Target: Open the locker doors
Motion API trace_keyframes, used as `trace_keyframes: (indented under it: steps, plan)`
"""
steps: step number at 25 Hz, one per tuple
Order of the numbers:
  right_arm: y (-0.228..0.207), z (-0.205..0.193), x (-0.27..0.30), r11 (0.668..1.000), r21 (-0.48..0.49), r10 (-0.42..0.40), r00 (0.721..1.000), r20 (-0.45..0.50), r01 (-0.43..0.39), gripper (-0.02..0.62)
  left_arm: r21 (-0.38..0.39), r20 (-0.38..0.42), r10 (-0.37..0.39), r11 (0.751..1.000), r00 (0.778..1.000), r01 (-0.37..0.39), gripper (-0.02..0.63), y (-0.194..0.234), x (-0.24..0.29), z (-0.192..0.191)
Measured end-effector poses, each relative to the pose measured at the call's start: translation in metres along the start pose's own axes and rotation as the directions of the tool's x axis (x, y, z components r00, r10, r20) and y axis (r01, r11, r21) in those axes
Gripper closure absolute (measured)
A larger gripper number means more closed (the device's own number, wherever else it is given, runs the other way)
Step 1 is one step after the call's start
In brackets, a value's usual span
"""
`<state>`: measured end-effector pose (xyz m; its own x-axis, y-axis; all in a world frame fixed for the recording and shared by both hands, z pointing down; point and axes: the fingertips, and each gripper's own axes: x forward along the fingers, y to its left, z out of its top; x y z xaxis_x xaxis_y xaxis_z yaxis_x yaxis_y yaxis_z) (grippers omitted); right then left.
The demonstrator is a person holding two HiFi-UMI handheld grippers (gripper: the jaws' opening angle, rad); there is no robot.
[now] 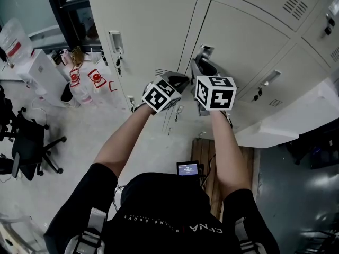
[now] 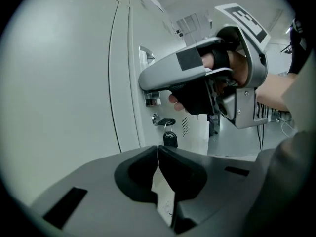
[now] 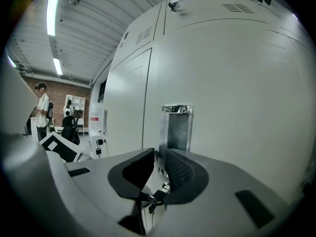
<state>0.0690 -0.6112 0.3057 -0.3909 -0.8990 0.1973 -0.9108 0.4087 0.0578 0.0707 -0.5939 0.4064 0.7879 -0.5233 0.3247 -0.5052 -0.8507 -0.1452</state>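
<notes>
Cream locker doors (image 1: 153, 25) fill the wall ahead. My right gripper (image 1: 204, 57) points at the chrome recessed handle (image 1: 206, 51) of the middle door (image 1: 243, 41). In the right gripper view its jaws (image 3: 159, 157) stand a narrow gap apart, with the left edge of the handle (image 3: 177, 127) showing in the gap; whether the pads press on it is not visible. A key (image 3: 157, 197) hangs just below. My left gripper (image 1: 181, 79) is beside the right one, shut and empty (image 2: 158, 149). It looks at the right gripper (image 2: 141, 83), the handle (image 2: 146, 57) and the key fob (image 2: 170, 139).
The left door has its own handle (image 1: 115, 41) with keys under it. Water bottles (image 1: 79, 83) and a black office chair (image 1: 32, 147) stand on the floor at left. A wooden pallet (image 1: 212, 157) lies below my arms. A person (image 3: 43, 110) stands far off.
</notes>
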Motion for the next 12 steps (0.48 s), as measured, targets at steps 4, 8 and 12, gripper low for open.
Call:
trace_keyframes:
  steps: [4, 8, 12]
  plan:
    - [0.006, -0.001, -0.009, 1.000, -0.010, 0.024, 1.000, -0.015, -0.024, 0.512, -0.018, 0.033, -0.047, 0.999, 0.998, 0.048, 0.584, -0.006, -0.010, -0.001]
    - [0.013, -0.005, -0.023, 0.999, -0.009, 0.042, 0.999, -0.015, -0.043, 0.512, -0.023, 0.055, -0.074, 0.997, 0.996, 0.075, 0.583, -0.012, -0.025, -0.002]
    - [0.021, -0.008, -0.038, 0.998, -0.006, 0.062, 0.998, -0.023, -0.062, 0.512, -0.055, 0.063, -0.139, 0.988, 0.988, 0.143, 0.476, -0.021, -0.034, -0.007]
